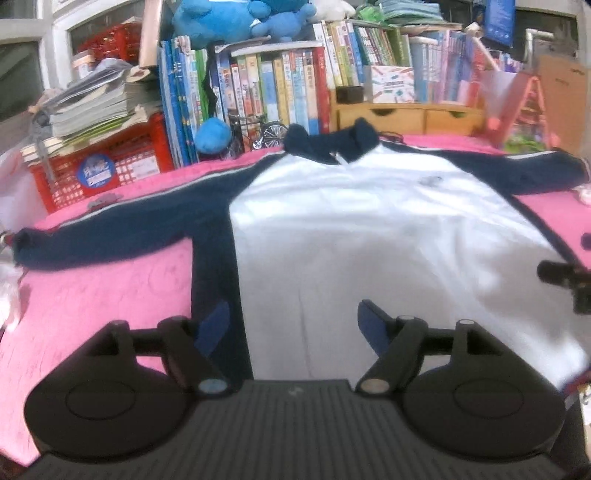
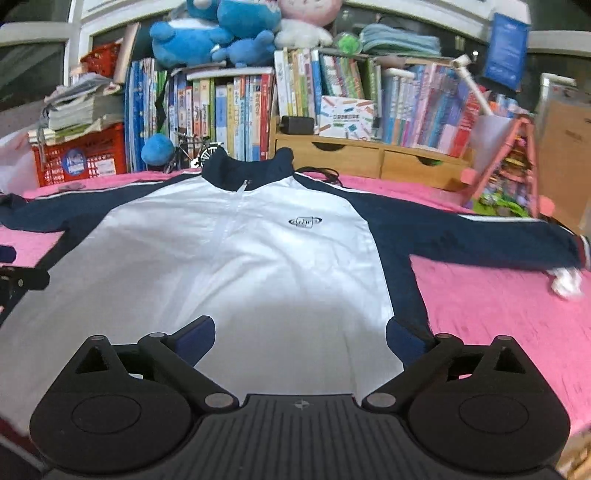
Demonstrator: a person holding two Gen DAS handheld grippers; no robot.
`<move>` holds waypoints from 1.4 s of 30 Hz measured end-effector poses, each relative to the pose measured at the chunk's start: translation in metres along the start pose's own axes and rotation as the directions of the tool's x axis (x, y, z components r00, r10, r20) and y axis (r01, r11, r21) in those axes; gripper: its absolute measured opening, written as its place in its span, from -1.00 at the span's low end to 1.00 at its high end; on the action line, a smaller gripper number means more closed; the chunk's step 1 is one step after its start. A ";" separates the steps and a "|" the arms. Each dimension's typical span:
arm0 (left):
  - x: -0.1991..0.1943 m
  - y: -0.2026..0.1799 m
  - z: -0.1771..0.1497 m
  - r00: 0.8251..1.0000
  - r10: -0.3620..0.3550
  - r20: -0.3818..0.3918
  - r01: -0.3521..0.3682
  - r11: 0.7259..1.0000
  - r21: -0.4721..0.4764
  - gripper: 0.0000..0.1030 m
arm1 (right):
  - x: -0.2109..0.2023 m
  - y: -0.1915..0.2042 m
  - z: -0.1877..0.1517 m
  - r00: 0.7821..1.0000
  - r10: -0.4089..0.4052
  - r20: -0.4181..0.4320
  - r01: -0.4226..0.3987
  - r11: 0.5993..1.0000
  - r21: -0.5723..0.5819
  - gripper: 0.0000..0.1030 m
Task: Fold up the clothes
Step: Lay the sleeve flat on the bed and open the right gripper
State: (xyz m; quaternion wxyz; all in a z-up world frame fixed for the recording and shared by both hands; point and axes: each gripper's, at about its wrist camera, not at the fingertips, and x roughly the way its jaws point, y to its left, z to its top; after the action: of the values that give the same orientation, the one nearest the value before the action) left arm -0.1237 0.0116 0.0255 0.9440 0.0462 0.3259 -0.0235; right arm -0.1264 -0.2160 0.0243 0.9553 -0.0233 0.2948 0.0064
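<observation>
From the left wrist, the left gripper (image 1: 293,325) hangs above the near hem of a white jacket (image 1: 369,236) with navy sleeves, its jaws standing well apart with nothing between them; the left blue pad sits over the jacket's navy side panel and the right pad over the white front. The jacket lies flat, front up, on a pink cover (image 1: 92,306), both sleeves stretched out sideways and the navy collar (image 1: 328,142) pointing away toward a row of books (image 1: 273,92). A red crate (image 1: 107,170) under a stack of papers stands at the far left, and a black piece of the right gripper (image 1: 561,275) shows at the right edge. From the right wrist, the right gripper (image 2: 301,334) hovers over the same hem nearer the jacket's other side, jaws spread very wide and empty, its right pad above the navy side seam. The jacket (image 2: 229,258) shows a small dark logo (image 2: 304,221) on the chest and a zip below the collar. Blue plush toys (image 2: 221,33) sit on top of the books, and wooden drawers (image 2: 369,157) stand behind the pink cover (image 2: 509,306)
</observation>
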 end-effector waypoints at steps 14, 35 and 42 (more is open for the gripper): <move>-0.040 -0.019 -0.064 0.989 -0.048 -0.142 0.048 0.999 -0.002 0.49 | -0.088 0.026 -0.095 0.985 -0.055 -0.164 0.063 0.997 0.041 0.99; -0.044 -0.042 -0.074 0.991 -0.008 -0.136 0.023 0.993 0.114 0.56 | -0.084 0.035 -0.105 0.983 -0.022 -0.184 0.022 1.000 0.003 0.99; -0.037 -0.042 -0.072 0.990 -0.005 -0.144 0.024 0.991 0.135 0.57 | -0.079 0.032 -0.104 0.983 -0.006 -0.183 0.008 1.000 0.006 0.99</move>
State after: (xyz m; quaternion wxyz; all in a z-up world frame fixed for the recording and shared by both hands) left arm -0.1995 -0.0227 -0.0110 0.9126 0.1100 0.3908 -0.0493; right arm -0.2509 -0.1891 -0.0180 0.9241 -0.0216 0.3814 -0.0001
